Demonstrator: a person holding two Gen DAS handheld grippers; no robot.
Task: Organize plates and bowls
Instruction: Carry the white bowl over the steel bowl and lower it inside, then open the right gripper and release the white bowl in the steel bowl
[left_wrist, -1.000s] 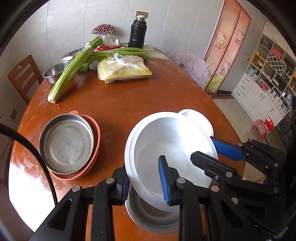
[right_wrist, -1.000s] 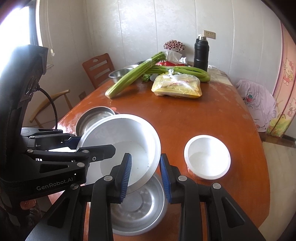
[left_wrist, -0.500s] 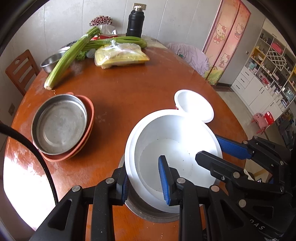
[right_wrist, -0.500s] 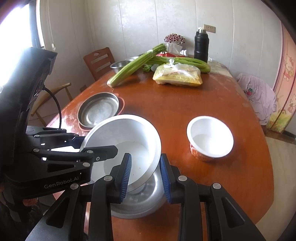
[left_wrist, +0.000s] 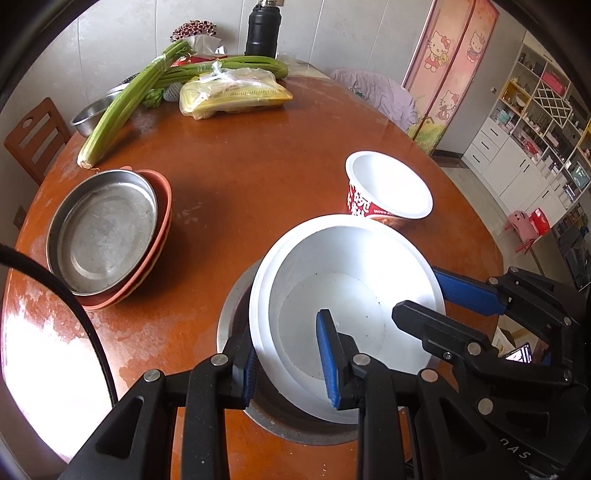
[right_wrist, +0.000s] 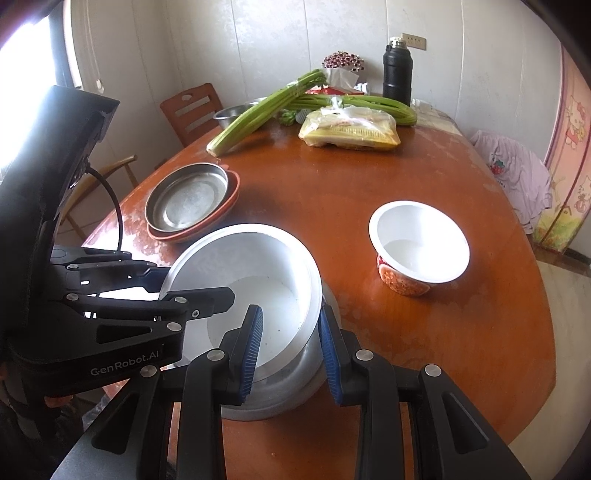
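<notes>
A wide white bowl (left_wrist: 351, 295) (right_wrist: 251, 266) hangs tilted just over a steel bowl (left_wrist: 236, 314) (right_wrist: 295, 384) on the brown table. My left gripper (left_wrist: 288, 365) (right_wrist: 184, 286) is shut on the white bowl's near-left rim. On the opposite rim my right gripper (right_wrist: 291, 352) (left_wrist: 439, 299) is shut too. Whether the white bowl touches the steel one is hidden. A steel plate (left_wrist: 103, 232) (right_wrist: 188, 199) lies on stacked orange plates (left_wrist: 162, 221) (right_wrist: 221, 214) to the left. A red-and-white paper bowl (left_wrist: 388, 188) (right_wrist: 417, 240) stands apart on the right.
At the table's far end lie celery stalks (left_wrist: 122, 107) (right_wrist: 258, 114), a bagged yellow packet (left_wrist: 236, 92) (right_wrist: 351, 129), a black flask (left_wrist: 262, 29) (right_wrist: 397, 74) and a small steel bowl (left_wrist: 92, 114). A wooden chair (right_wrist: 192, 107) stands behind. The table edge (right_wrist: 546, 362) runs close on the right.
Both grippers have sunk together with the white bowl toward the steel bowl. The bowl now sits lower over it, and both grips are unchanged.
</notes>
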